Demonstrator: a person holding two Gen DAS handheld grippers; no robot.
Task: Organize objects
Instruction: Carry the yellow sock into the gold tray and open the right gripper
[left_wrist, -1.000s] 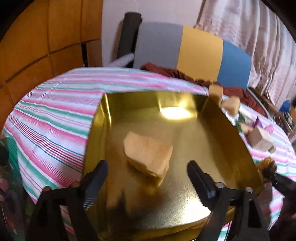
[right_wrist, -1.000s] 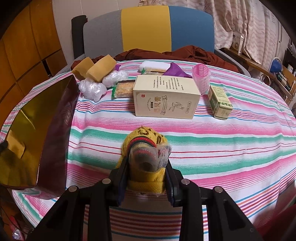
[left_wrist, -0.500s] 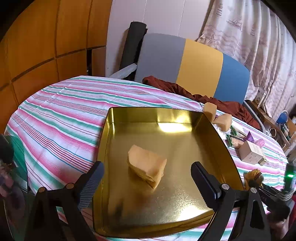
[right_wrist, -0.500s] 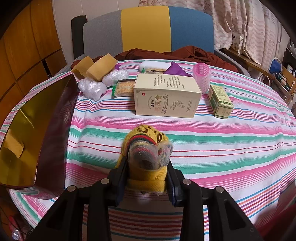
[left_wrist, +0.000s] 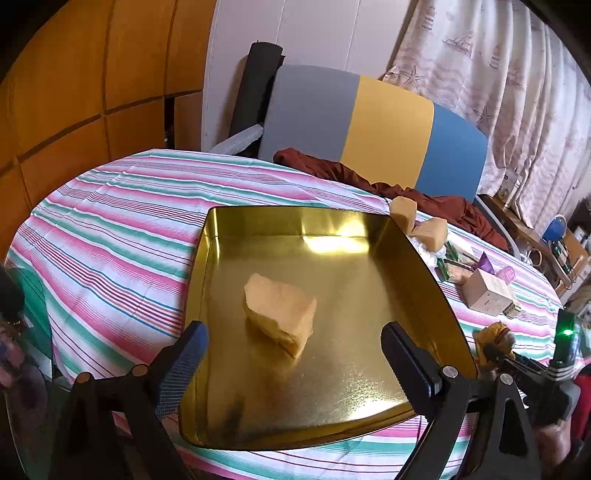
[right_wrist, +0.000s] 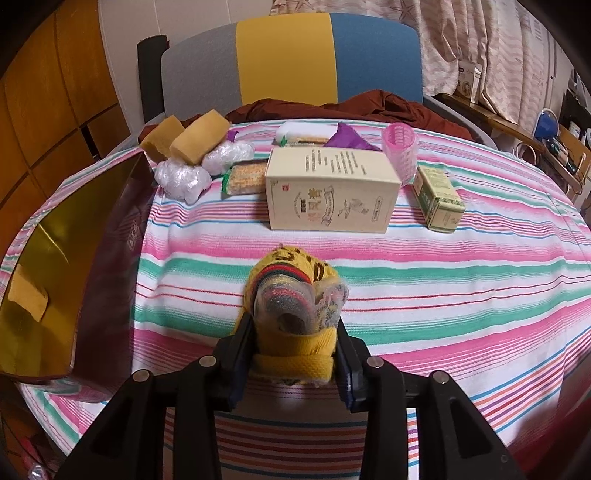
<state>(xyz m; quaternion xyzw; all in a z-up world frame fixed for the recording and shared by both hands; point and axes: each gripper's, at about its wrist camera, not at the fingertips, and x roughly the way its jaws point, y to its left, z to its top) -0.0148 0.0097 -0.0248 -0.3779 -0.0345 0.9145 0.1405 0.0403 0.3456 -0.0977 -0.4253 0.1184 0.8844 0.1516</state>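
A gold tray (left_wrist: 373, 398) lies on the striped table with one tan sponge (left_wrist: 280, 317) in its middle. My left gripper (left_wrist: 295, 343) is open and empty, above the tray's near edge, its fingers either side of the sponge and back from it. My right gripper (right_wrist: 295, 332) is shut on a rolled yellow sock (right_wrist: 295, 295) and holds it over the table, right of the tray (right_wrist: 44, 354). The sock and right gripper also show at the right of the left wrist view (left_wrist: 495, 339).
At the back of the table lie two tan sponges (right_wrist: 199, 136), plastic-wrapped bundles (right_wrist: 183, 177), a snack bar (right_wrist: 245, 177), a cream box (right_wrist: 328, 195), a pink cup (right_wrist: 400, 147), a green box (right_wrist: 437, 199) and a purple wrapper (right_wrist: 349, 136). A chair (right_wrist: 291, 62) stands behind.
My left gripper has pulled up and back from the sponge in the tray. My right gripper has stayed nearly still with the sock in it.
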